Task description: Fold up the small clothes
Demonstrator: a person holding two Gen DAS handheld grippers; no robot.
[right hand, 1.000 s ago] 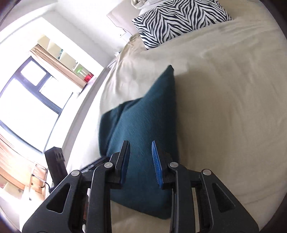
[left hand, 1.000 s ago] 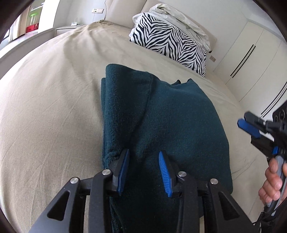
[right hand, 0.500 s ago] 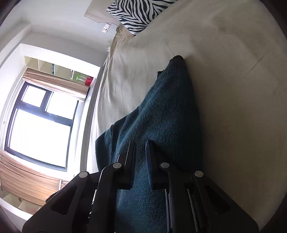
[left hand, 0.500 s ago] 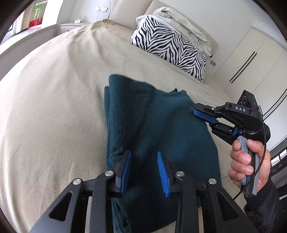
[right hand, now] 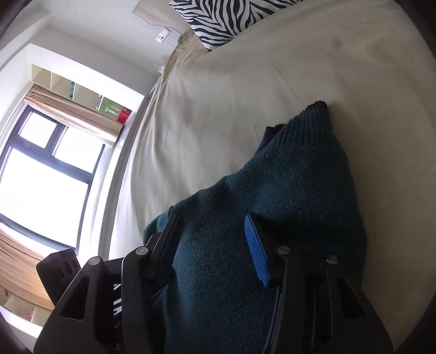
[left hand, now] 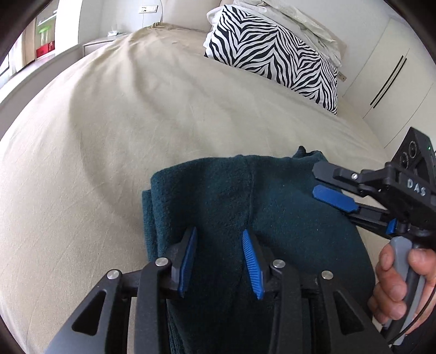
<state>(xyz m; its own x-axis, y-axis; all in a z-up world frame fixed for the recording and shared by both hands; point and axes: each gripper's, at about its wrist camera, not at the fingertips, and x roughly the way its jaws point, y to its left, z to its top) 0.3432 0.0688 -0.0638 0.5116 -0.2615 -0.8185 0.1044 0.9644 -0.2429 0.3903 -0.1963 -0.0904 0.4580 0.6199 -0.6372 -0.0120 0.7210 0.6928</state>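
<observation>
Left wrist, folded sweater (left hand: 272, 207) (teal), bed (left hand: 109, 130)

A wide bed (left hand: 136, 130) under a beige sheet fills the room. At its head a zebra-striped pillow (left hand: 275, 54) leans with pale bedding (left hand: 294, 19) piled on top. White wardrobe doors (left hand: 392, 79) with dark slim handles stand beside it. Daylight pours through a dark-framed window (right hand: 43, 174) with tan curtains (right hand: 70, 114), open shelves (right hand: 70, 84) above.

your left camera looks down close at the green sweater (left hand: 272, 217). your right camera sees the same sweater from the side.
</observation>
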